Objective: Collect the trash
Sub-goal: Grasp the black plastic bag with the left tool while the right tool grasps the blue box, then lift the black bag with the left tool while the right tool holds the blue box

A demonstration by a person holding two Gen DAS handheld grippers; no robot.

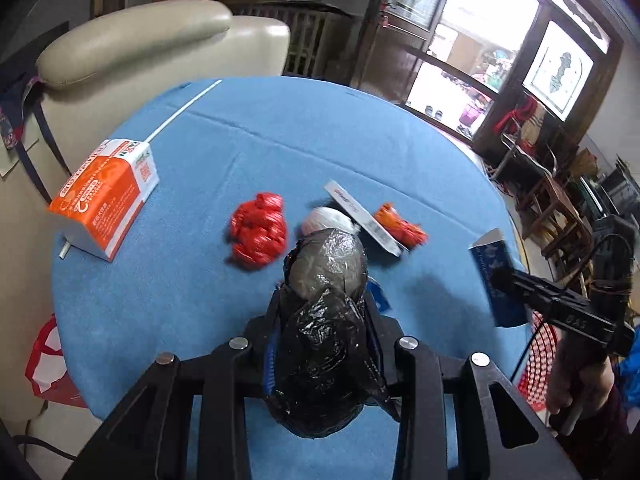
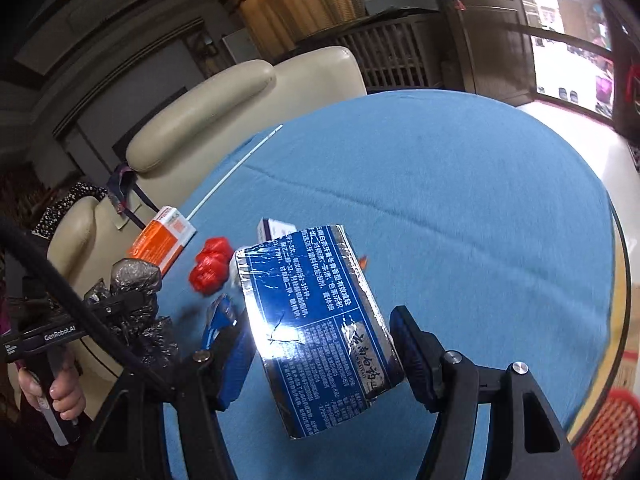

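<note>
I hold two pieces of trash right now, one in each tool. My left tool [image 1: 320, 320] pinches a crumpled black plastic bag [image 1: 324, 320]. The bag fills the gap between the two fingers and sticks out past their tips. My right tool [image 2: 320, 344] pinches a shiny blue box [image 2: 320, 320] by its sides. Both pieces are up in the air above the blue worktop [image 1: 280, 140], so I think the picking up is done for these two. They are not in any bin yet.

More trash waits on the worktop. In the left wrist view, a red crumpled bag [image 1: 259, 230] lies at about 11 o'clock from my black bag. A white wad [image 1: 326, 218] sits just past the black bag at 12 o'clock, with a flat white box [image 1: 362, 216] touching it at 1 o'clock. An orange wrapper [image 1: 400, 228] lies just beside that box, a bit further round at 1 o'clock. An orange and white carton [image 1: 106, 196] rests near the worktop's edge at 10 o'clock, and a long white stick [image 1: 184, 108] lies beyond it. So I think I am less than halfway.

Some things are hard to see. A red mesh basket [image 2: 608, 436] peeks in at 4 o'clock in the right wrist view, cut off by the edge. It may be the bin, but I cannot tell. The black bag hides part of the white wad. The small trash looks blurry.
</note>
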